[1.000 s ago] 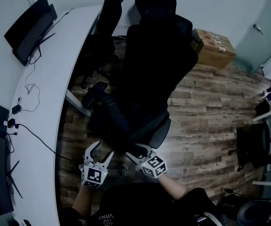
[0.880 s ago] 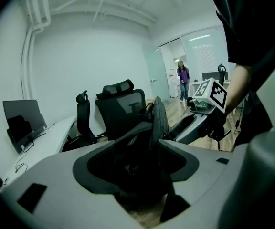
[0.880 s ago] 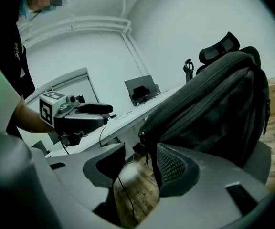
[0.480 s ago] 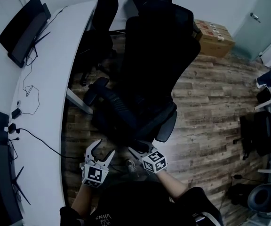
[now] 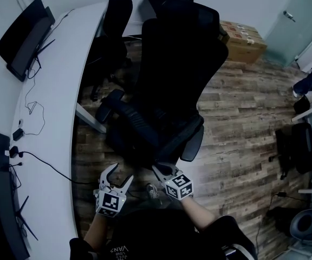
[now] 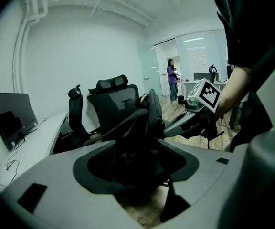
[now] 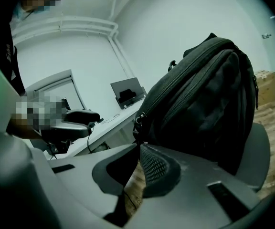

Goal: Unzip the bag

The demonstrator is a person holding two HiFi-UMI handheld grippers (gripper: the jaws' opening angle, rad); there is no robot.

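A black backpack (image 7: 209, 94) stands on the seat of a black office chair (image 5: 183, 64); in the head view it merges with the dark seat. My right gripper (image 7: 138, 149) is at the bag's near corner, its jaws closing on the zipper pull (image 7: 138, 122), whose tab runs down between the pads. From the left gripper view, the right gripper (image 6: 175, 127) reaches the bag (image 6: 149, 118) from the right. My left gripper (image 5: 118, 173) is open, its jaws spread with the bag's lower edge in front of them.
A curved white desk (image 5: 47, 91) with monitors (image 5: 26, 37) and cables runs along the left. A second chair (image 5: 112, 31) stands behind. A cardboard box (image 5: 245, 39) sits on the wooden floor. A person (image 6: 171, 80) stands far off.
The right gripper's jaws have come together at the bag's corner. Both grippers have slid slightly down in the head view. The left gripper stays spread.
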